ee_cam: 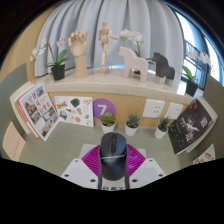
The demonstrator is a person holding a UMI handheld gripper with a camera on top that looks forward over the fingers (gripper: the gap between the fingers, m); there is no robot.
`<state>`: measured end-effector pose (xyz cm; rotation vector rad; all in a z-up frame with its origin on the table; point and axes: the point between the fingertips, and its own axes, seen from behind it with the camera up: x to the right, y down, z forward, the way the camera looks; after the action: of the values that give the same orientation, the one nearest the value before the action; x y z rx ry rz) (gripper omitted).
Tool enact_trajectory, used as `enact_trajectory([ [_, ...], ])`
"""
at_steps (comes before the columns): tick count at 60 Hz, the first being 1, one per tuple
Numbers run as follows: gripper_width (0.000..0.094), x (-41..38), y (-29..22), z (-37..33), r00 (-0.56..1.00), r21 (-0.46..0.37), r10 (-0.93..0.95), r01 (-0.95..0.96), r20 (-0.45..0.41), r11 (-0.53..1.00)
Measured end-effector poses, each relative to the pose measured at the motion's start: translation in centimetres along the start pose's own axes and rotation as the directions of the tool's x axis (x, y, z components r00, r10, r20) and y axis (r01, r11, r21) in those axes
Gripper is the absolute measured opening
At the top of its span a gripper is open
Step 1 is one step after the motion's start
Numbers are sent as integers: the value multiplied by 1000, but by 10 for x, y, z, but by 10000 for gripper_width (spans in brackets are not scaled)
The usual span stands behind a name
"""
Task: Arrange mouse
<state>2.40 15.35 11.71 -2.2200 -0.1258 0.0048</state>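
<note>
Mouse (pixel 112 156) between hand-held gripper (pixel 112 172) fingers; purple disc (pixel 104 108) reads "7".

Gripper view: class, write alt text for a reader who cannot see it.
A dark grey computer mouse sits between the open gripper fingers on a pink mat. Beyond stand three small potted plants and a shelf with a wooden hand model.

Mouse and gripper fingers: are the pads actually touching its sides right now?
Cannot tell. In the gripper view the mouse lies between the pink pads, with the gripper around it, but no plain gap or contact shows at either side.
</note>
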Motion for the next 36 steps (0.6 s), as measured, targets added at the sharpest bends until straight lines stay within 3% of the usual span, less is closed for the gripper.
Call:
enact_trajectory([
  [24, 337, 2, 108, 73, 997, -211, 58, -46, 51, 976],
  [36, 444, 3, 105, 75, 998, -177, 61, -55, 29, 983],
])
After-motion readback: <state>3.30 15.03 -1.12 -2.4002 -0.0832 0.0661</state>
